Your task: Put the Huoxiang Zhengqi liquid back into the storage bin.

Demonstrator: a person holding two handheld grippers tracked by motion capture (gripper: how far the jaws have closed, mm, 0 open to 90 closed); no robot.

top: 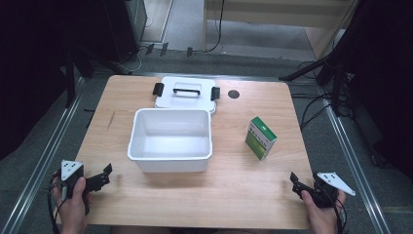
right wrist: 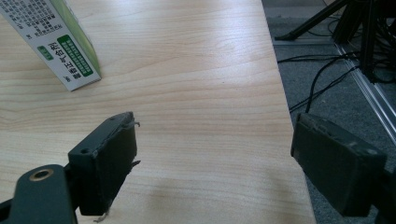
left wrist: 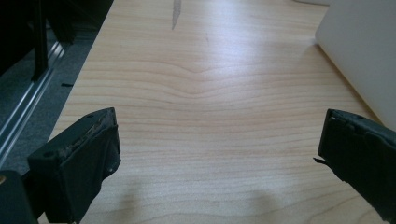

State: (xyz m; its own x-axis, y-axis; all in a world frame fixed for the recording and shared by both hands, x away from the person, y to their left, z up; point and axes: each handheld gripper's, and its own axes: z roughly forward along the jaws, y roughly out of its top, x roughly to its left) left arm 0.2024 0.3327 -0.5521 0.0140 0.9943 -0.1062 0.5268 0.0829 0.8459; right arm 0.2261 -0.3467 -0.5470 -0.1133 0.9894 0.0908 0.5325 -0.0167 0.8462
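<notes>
Wooden table [top: 234, 204] under me, odds and ends around it

Far ahead, between my left jaws and my right jaws, a white lid [top: 185, 102] with a black handle lies flat near the table's far edge. A small dark round spot [top: 234, 94] sits just beside it. Outside my left jaws runs a metal rail [top: 44, 161]. Outside my right jaws, black cables [top: 311, 109] trail over grey floor.

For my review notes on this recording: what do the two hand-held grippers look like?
Each is a black hand-held gripper with two blocky jaws. The left hand-held gripper and the right hand-held gripper each carry a grey three-cornered plate on top, dotted with small dark marks, and trail black cable. Up close the jaw pads look worn, with frayed edges, and a brass-coloured ring sits in the left jaw's base. No sleeves are visible.
</notes>
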